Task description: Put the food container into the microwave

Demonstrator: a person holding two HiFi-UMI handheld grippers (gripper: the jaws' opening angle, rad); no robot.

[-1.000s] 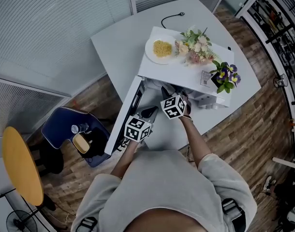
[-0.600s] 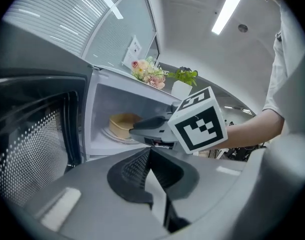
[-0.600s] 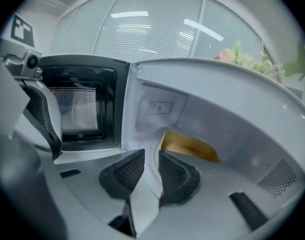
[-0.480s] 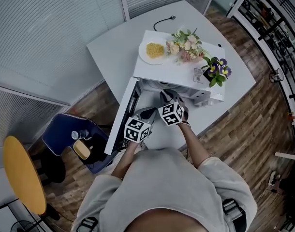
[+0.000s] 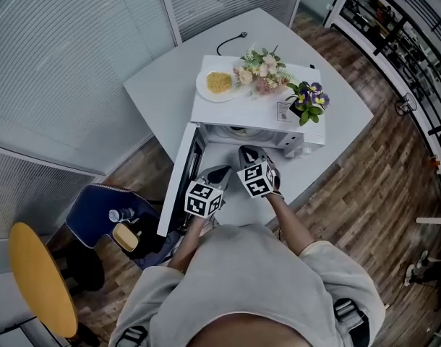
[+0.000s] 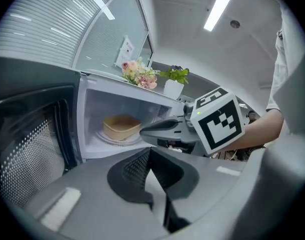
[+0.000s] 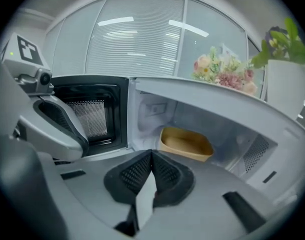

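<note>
Table bears open microwave holding food container

The right gripper has drawn back from the microwave, its jaws closing empty.

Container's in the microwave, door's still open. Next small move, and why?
Probably bring the left gripper against the open microwave door with the dark mesh window and start pushing it shut. The tan rectangular food container already sits inside the white microwave, touched by neither gripper. The right gripper has just closed its jaws on nothing. The door stands on the left gripper's side.
</note>
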